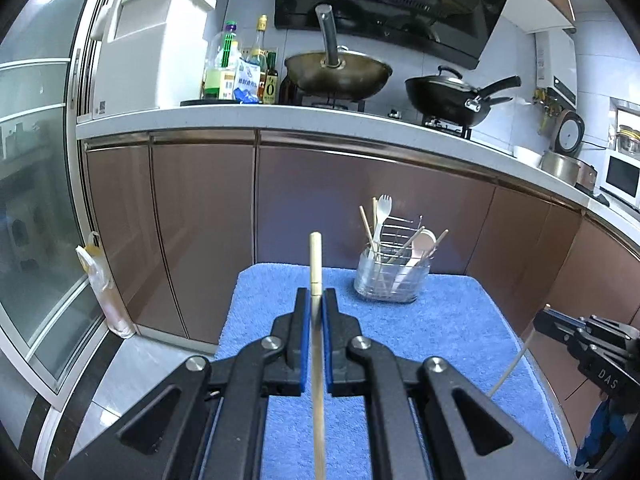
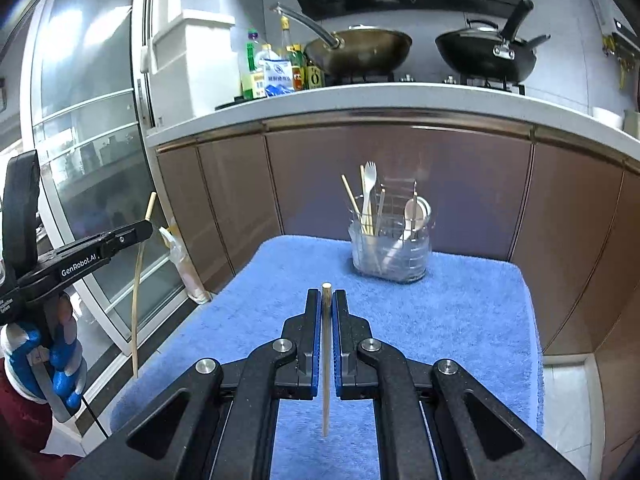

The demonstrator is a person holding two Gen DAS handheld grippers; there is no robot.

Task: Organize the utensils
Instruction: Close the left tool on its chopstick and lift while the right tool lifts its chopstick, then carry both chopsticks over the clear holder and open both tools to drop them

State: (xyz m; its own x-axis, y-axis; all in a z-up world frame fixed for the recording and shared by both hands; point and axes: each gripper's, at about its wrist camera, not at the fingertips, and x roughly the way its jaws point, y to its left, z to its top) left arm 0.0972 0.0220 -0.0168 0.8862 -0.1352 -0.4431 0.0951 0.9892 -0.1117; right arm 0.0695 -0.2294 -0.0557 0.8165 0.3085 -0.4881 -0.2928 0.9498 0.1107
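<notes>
In the left wrist view I see my left gripper (image 1: 316,300) at lower centre, its jaws closed on a chopstick (image 1: 316,264) that runs up between the blue pads and stands out past the tips. In the right wrist view my right gripper (image 2: 327,304) sits likewise at lower centre, jaws clamped on a second chopstick (image 2: 326,360) whose pale end shows just beyond the tips. Both grippers are above a blue towel (image 1: 460,320) that fills the lower middle of each frame. At the towel's far edge, right of centre, stands a clear utensil holder (image 1: 390,280) with a wire rack; it holds a white fork (image 1: 383,210), a pale spoon (image 1: 422,246) and several upright chopsticks. Behind it runs a row of brown cabinet doors (image 1: 200,220) under a white countertop (image 1: 248,118). On the countertop, in the upper part of the frame, I see a bronze wok (image 1: 340,76), a black lidded pan (image 1: 448,96) and a cluster of bottles (image 1: 240,68) to the left.
</notes>
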